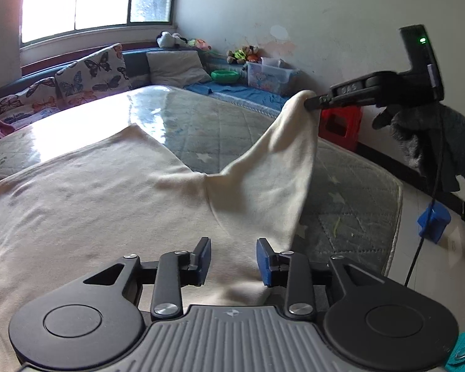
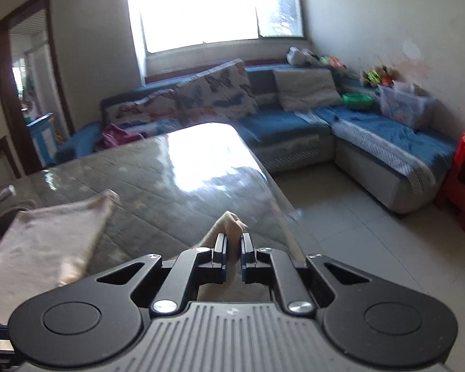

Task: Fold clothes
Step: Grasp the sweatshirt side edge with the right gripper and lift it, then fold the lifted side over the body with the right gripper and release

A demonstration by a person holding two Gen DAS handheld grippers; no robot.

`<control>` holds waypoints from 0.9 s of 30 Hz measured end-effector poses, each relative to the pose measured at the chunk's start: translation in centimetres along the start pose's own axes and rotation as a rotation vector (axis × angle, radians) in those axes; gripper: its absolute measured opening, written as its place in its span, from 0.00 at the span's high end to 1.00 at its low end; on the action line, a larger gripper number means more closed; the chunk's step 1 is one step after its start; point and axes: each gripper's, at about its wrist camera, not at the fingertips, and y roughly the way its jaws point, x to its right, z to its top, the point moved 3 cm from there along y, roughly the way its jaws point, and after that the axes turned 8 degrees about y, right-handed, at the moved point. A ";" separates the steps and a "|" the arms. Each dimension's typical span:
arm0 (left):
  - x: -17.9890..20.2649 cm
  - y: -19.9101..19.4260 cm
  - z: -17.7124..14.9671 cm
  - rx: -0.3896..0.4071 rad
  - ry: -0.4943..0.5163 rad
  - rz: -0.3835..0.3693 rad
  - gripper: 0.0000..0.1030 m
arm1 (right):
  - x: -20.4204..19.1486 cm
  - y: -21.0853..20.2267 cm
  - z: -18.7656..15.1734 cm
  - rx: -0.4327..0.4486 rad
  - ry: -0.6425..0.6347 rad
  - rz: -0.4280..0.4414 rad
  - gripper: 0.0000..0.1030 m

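Right gripper (image 2: 232, 248) has its fingers clamped on a lifted corner of the cream garment (image 1: 93, 192), rest flat on the table (image 1: 183, 117). Left gripper (image 1: 232, 260) fingers apart, just above the cloth. Suggest pinning the near edge with the left, then carrying the corner low across to keep the fold square.

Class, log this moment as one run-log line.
task: fold clothes | right gripper: shut on cream garment corner, lifted | left gripper: open above garment | surface: quilted mattress

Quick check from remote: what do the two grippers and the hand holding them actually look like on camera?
Left gripper: black linkage arms, silver pivot screws, blue finger pads, ribbed grey body. Right gripper is built the same; from the left wrist view its black housing shows a green light, a black cable, and a dark grey knit glove.
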 end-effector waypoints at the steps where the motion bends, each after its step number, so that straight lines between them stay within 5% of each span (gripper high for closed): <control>1: -0.4 -0.5 0.0 0.013 -0.012 0.006 0.63 | -1.1 -0.6 0.7 0.011 -0.024 0.022 0.93; 11: -6.2 -6.5 -2.7 0.082 -0.164 0.167 0.58 | -16.2 -4.0 3.5 0.025 -0.304 0.312 0.93; 19: -9.0 -9.9 -5.8 0.086 -0.271 0.261 0.57 | -28.0 -1.4 -3.2 -0.154 -0.529 0.528 0.93; 27: -9.6 -10.8 -7.2 0.077 -0.308 0.290 0.57 | -30.9 0.4 -9.6 -0.335 -0.610 0.615 0.87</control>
